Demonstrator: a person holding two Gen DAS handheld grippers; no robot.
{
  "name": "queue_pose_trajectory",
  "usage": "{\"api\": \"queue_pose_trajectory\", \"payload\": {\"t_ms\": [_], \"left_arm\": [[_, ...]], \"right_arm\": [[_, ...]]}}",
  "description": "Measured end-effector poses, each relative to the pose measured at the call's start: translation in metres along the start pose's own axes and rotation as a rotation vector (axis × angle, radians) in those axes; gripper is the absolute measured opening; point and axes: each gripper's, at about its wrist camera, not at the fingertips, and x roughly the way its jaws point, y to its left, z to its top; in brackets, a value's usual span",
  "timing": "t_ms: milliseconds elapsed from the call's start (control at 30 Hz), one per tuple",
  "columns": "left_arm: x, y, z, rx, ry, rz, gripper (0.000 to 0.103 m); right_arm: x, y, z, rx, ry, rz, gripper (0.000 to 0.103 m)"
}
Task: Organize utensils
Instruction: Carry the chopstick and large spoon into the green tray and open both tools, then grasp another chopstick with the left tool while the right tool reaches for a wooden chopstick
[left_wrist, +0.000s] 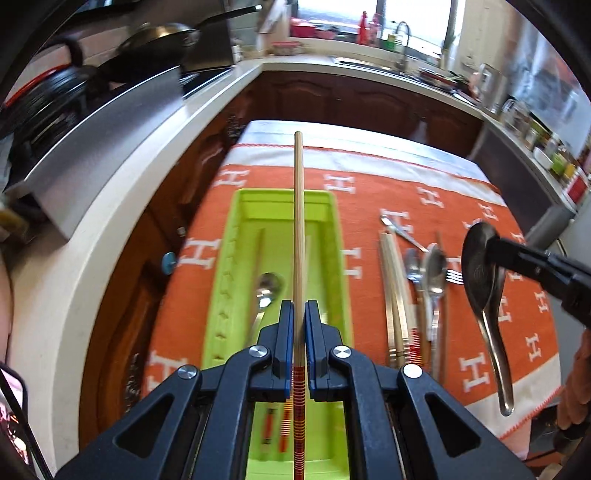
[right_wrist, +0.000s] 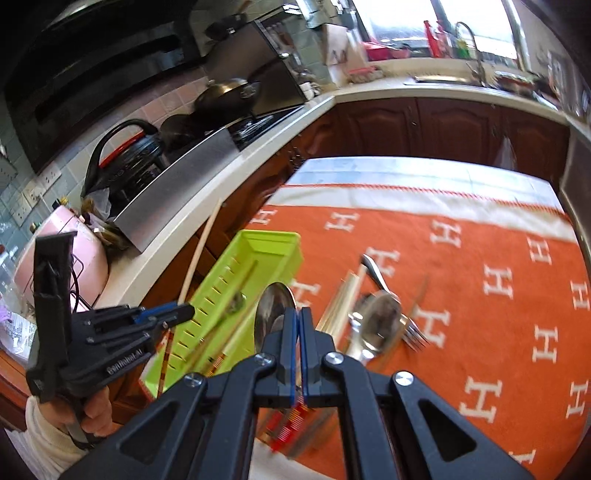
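Observation:
My left gripper (left_wrist: 299, 306) is shut on a wooden chopstick (left_wrist: 298, 229) with a red banded end, held above the green utensil tray (left_wrist: 334, 236). The tray holds a metal spoon (left_wrist: 267, 288) and chopsticks. My right gripper (right_wrist: 298, 314) is shut on a large metal spoon (right_wrist: 273, 317), gripping its bowl; in the left wrist view the spoon (left_wrist: 484, 280) hangs handle down over the cloth. The left gripper (right_wrist: 166, 317) also shows in the right wrist view, with its chopstick (right_wrist: 199, 254) beside the tray (right_wrist: 273, 247).
Loose chopsticks (left_wrist: 395, 295), spoons (left_wrist: 434, 273), a fork (left_wrist: 454, 276) and a knife (left_wrist: 400, 230) lie on the orange cloth (left_wrist: 369, 192) right of the tray. A white counter (left_wrist: 122, 206) with a stove, pans and a kettle (right_wrist: 125, 162) runs along the left.

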Motion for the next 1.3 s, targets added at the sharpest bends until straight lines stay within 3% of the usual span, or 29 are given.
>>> {"api": "queue_pose_trajectory", "payload": {"t_ms": [233, 567, 633, 700, 800, 833, 1300], "left_arm": [[0.022, 0.020, -0.005, -0.034, 0.031, -0.018, 0.004], [0.057, 0.035, -0.008, -0.076, 0.092, -0.062, 0.004], [0.060, 0.035, -0.007, -0.077, 0.094, -0.068, 0.009], [0.061, 0.035, -0.006, -0.077, 0.094, -0.071, 0.025], [0.061, 0.035, -0.004, -0.077, 0.079, -0.062, 0.044], [0.060, 0.035, -0.004, -0.079, 0.074, -0.062, 0.046], [0.039, 0.023, -0.002, -0.062, 0.038, -0.016, 0.053]], "right_arm": [[0.053, 0.038, 0.026, -0.039, 0.043, -0.022, 0.001], [0.136, 0.051, 0.048, -0.074, 0.100, -0.126, 0.002], [0.148, 0.051, 0.049, -0.083, 0.127, -0.135, 0.005], [0.156, 0.048, 0.049, -0.081, 0.148, -0.143, 0.008], [0.158, 0.049, 0.049, -0.094, 0.149, -0.138, 0.008], [0.157, 0.048, 0.048, -0.094, 0.148, -0.134, 0.008], [0.099, 0.042, 0.033, -0.081, 0.090, -0.102, 0.008]]}}
